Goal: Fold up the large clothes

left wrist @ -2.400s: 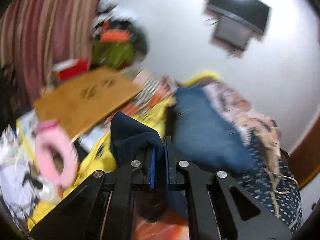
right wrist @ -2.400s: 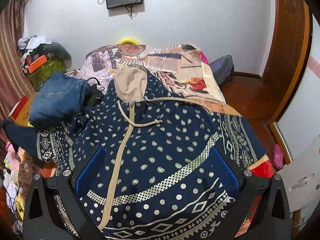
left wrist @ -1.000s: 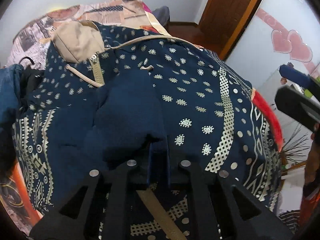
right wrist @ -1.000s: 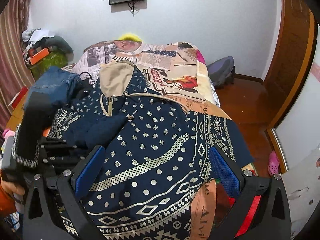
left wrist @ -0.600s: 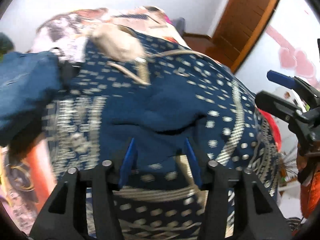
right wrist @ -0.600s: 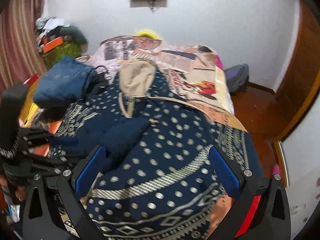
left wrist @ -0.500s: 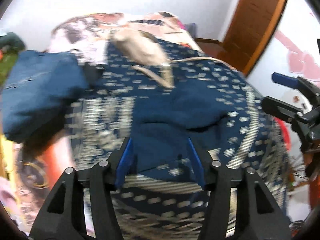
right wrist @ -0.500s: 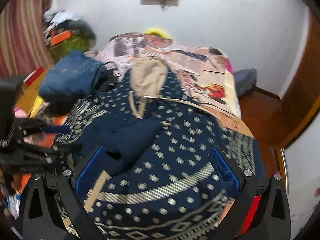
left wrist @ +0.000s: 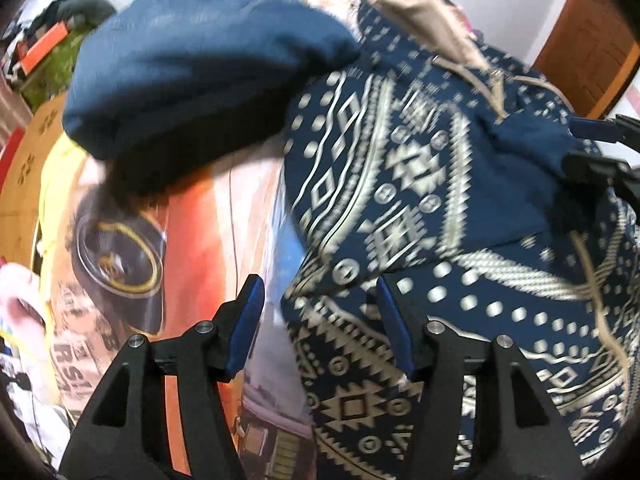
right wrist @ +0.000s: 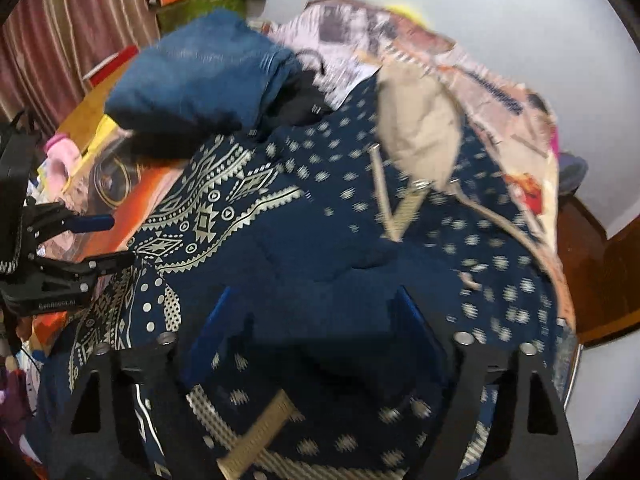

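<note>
A large navy hoodie [right wrist: 400, 248] with cream patterns and a beige hood [right wrist: 416, 136] lies spread on the bed, one plain navy sleeve [right wrist: 320, 280] folded across its chest. My right gripper [right wrist: 316, 320] hovers low over that sleeve. Its jaws are closing with the sleeve cloth bunched between them, and the pads do not visibly press it. My left gripper [left wrist: 320, 312] stands open over the left edge of the hoodie [left wrist: 420, 200], straddling that edge and the printed bedsheet [left wrist: 192, 232]. Each gripper shows in the other's view: right gripper [left wrist: 600, 148], left gripper [right wrist: 80, 240].
Folded blue jeans [right wrist: 200, 76] lie on the bed just left of the hood, also in the left wrist view as jeans [left wrist: 192, 52]. Cluttered boxes, a pink item [right wrist: 60, 156] and a striped curtain [right wrist: 60, 20] stand left of the bed. A wooden door [left wrist: 592, 40] is at right.
My left gripper let go of the sleeve on the hoodie's chest, opened and swung to the hoodie's left edge. My right gripper came down over the folded sleeve and its jaws narrowed.
</note>
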Demonstrator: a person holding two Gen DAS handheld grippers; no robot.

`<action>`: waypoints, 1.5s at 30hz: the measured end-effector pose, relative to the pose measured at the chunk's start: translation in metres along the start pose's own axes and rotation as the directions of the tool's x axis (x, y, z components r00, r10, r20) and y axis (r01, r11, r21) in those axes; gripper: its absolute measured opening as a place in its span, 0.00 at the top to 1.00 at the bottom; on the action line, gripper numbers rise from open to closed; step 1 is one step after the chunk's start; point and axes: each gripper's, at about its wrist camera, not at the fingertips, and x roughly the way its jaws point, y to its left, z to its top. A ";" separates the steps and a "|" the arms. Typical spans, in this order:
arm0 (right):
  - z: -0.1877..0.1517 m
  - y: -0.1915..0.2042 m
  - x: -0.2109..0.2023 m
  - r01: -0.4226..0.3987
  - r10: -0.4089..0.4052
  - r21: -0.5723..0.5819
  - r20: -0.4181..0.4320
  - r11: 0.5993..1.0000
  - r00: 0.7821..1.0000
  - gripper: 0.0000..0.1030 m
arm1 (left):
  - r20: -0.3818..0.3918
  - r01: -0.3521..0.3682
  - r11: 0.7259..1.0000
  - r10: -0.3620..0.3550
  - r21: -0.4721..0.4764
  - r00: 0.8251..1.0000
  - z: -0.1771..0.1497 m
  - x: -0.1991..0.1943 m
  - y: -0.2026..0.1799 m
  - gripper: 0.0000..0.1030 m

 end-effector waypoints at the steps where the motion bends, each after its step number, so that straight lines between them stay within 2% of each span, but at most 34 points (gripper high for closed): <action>1: 0.002 0.001 0.008 -0.006 0.006 0.000 -0.024 1.000 1.000 0.42 | -0.010 -0.002 1.000 0.002 -0.006 1.000 -0.002 0.004 0.002 0.45; 7: 0.008 -0.001 0.045 -0.018 0.023 0.059 -0.094 0.998 0.995 0.58 | -0.016 0.011 0.998 -0.012 -0.058 1.000 -0.002 0.024 0.011 0.45; 13: 0.010 -0.014 0.046 -0.033 0.044 0.158 -0.067 0.987 0.997 0.90 | -0.010 0.028 0.991 -0.030 -0.128 1.000 0.003 0.030 0.019 0.45; 16: 0.007 -0.025 0.031 -0.058 0.062 0.212 -0.016 0.975 0.998 0.92 | -0.007 0.026 0.989 -0.027 -0.144 1.000 0.004 0.032 0.021 0.45; 20: 0.006 -0.040 -0.008 -0.072 0.047 0.264 0.099 0.962 0.994 0.92 | -0.007 0.008 0.988 -0.010 -0.151 1.000 0.005 0.034 0.022 0.45; 24: 0.000 -0.070 -0.055 -0.095 0.021 0.337 0.218 0.937 0.976 0.92 | -0.011 -0.002 0.987 0.000 -0.163 1.000 0.004 0.033 0.024 0.45; 30: -0.015 -0.098 -0.108 -0.096 -0.040 0.393 0.325 0.915 0.945 0.92 | -0.020 -0.023 0.986 0.020 -0.166 1.000 0.008 0.031 0.015 0.45; 35: -0.038 -0.117 -0.115 -0.093 -0.077 0.461 0.336 0.883 0.939 0.92 | -0.024 -0.034 0.986 0.031 -0.166 0.999 0.009 0.029 0.008 0.45; 38: -0.057 -0.128 -0.104 -0.065 -0.098 0.502 0.293 0.863 0.951 0.92 | -0.027 -0.039 0.986 0.035 -0.164 0.999 0.009 0.028 0.004 0.45; 45: -0.104 -0.155 -0.068 -0.056 -0.076 0.612 0.187 0.789 0.979 0.92 | -0.031 -0.056 0.987 0.052 -0.151 0.998 0.006 0.022 -0.004 0.45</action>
